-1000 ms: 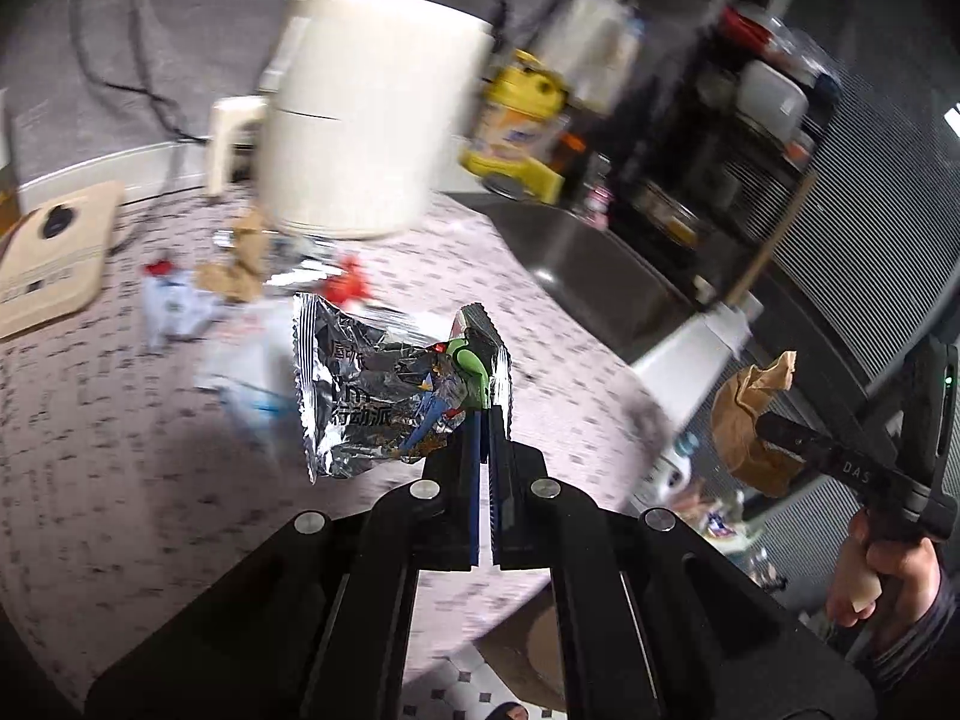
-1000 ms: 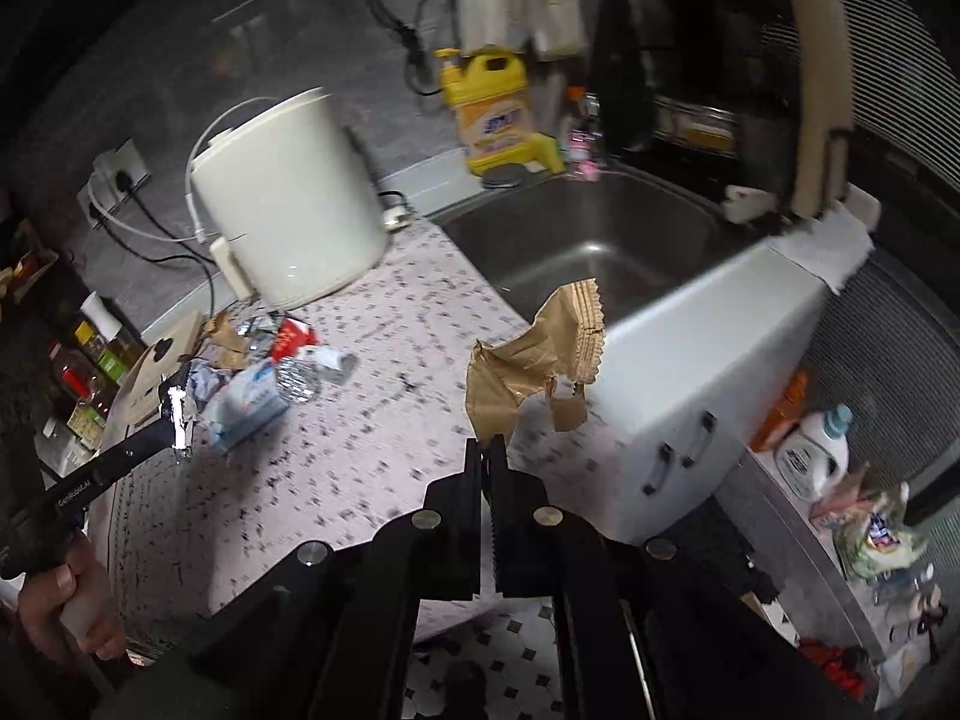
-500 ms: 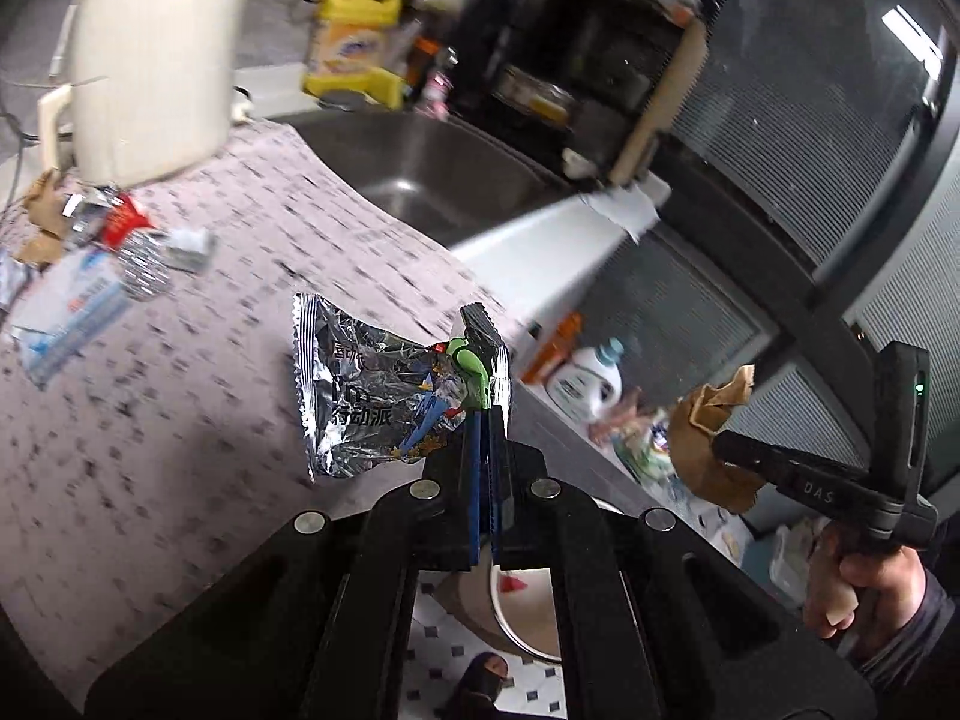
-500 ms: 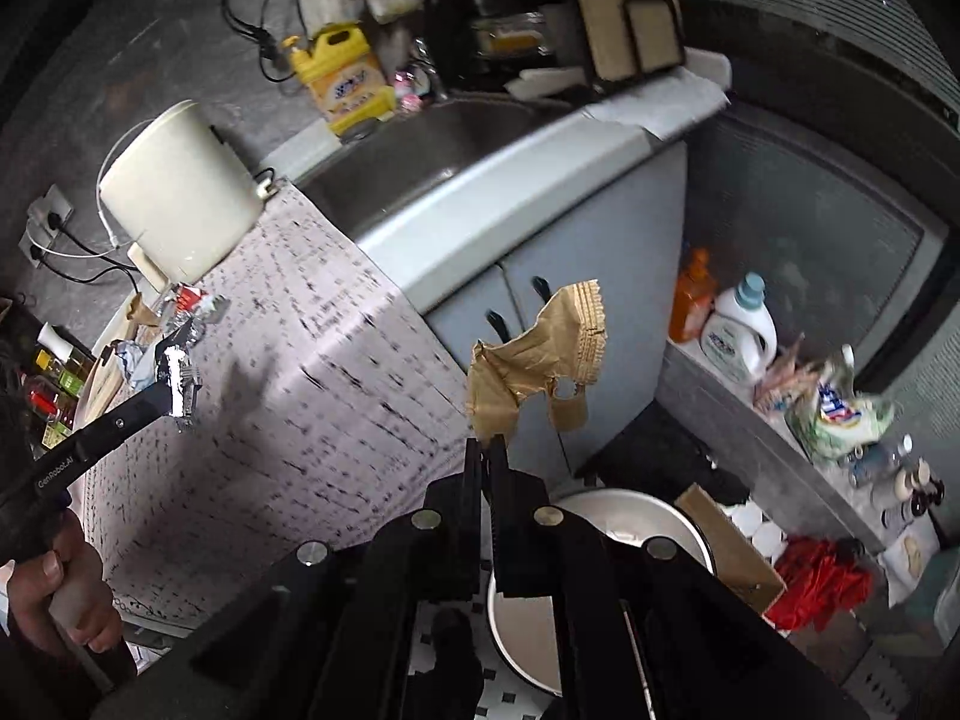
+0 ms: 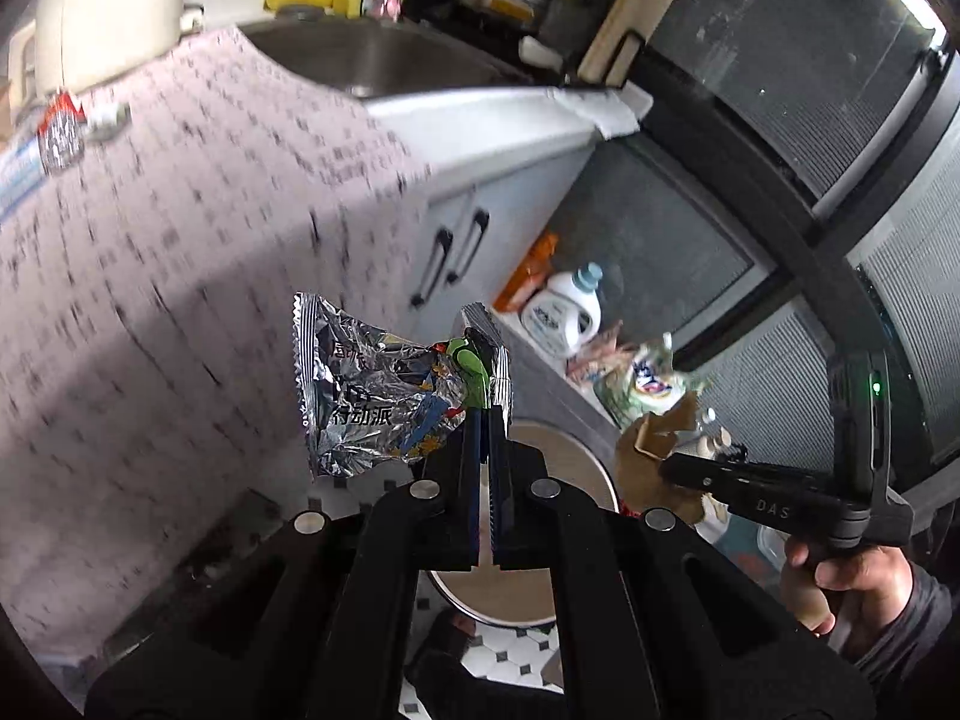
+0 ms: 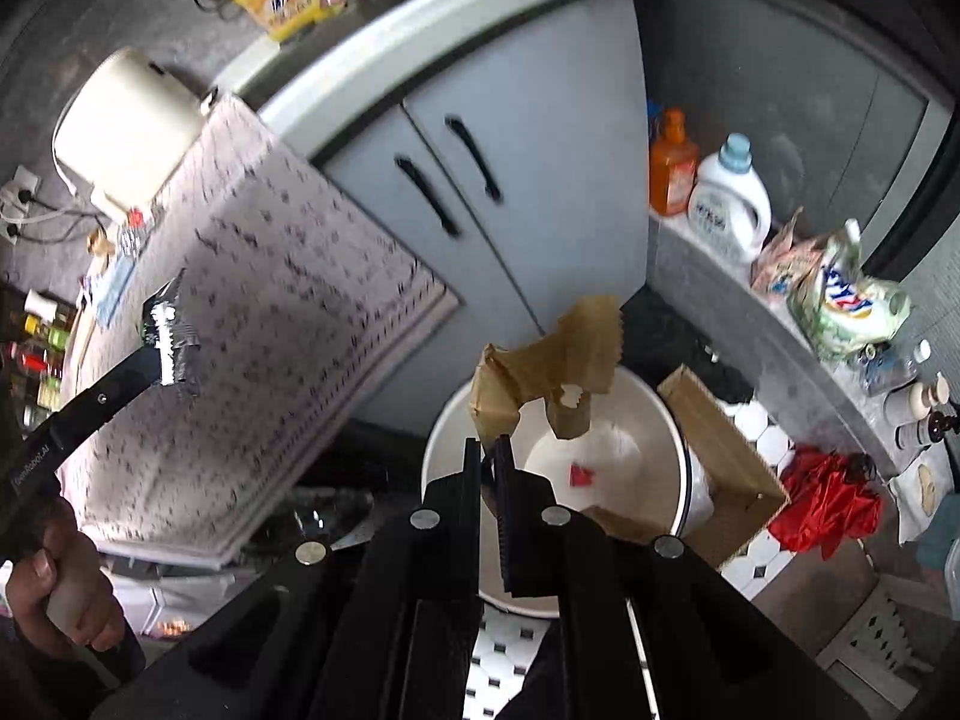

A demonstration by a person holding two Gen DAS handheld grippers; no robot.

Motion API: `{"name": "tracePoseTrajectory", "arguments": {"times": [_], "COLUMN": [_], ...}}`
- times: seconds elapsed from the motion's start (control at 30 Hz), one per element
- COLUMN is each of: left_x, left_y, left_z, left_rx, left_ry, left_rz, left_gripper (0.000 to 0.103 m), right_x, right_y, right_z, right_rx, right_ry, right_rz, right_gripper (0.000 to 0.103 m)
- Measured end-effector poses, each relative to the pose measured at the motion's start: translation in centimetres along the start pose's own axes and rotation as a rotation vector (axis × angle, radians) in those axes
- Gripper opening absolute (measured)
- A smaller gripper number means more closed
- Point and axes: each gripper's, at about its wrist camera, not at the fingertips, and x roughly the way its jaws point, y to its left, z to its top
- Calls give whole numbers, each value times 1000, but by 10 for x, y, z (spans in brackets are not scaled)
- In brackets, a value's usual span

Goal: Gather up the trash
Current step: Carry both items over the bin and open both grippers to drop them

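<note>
Both wrappers (image 6: pixel 540 360) now over bin (image 6: pixel 672 420) — scraps inside.

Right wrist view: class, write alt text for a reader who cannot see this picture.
The right gripper, its jaws opening, has a crumpled brown paper wrapper at its fingertips above a white bin on the tiled floor. At left, the left gripper holds a silver foil wrapper beside the patterned countertop.

left gripper (image 5: pixel 486 420) fingers pinch a silver wrapper (image 5: pixel 372 396) above the bin (image 5: pixel 591 468).

Crumpled foil wrapper (image 5: pixel 372 396), brown wrapper (image 6: pixel 540 366) over bin (image 6: pixel 660 414)
</note>
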Motion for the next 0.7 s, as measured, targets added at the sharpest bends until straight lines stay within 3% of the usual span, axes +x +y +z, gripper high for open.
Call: {"name": "tracePoseTrajectory", "arguments": {"times": [0.03, 0.1, 0.4, 0.7], "left_x": [3, 9, 34, 66], "left_y": [-1, -4, -28, -76], "left_z": [-5, -14, -34, -35], "left_rx": [-6, -17, -1, 76], "left_ry": [8, 20, 74, 175], "left_rz": [-1, -1, -23, -130], "left_gripper": [3, 3, 3, 4], "right_x": [2, 3, -28, -72], "right_y": [-2, -6, -34, -72], "right_z": [-2, -7, -16, -23], "right_rx": [-7, 1, 36, 118], "right_ry": [8, 10, -56, -139], "right_rz": [-5, -8, -29, -71], "right_gripper": [14, 54, 53, 53]}}
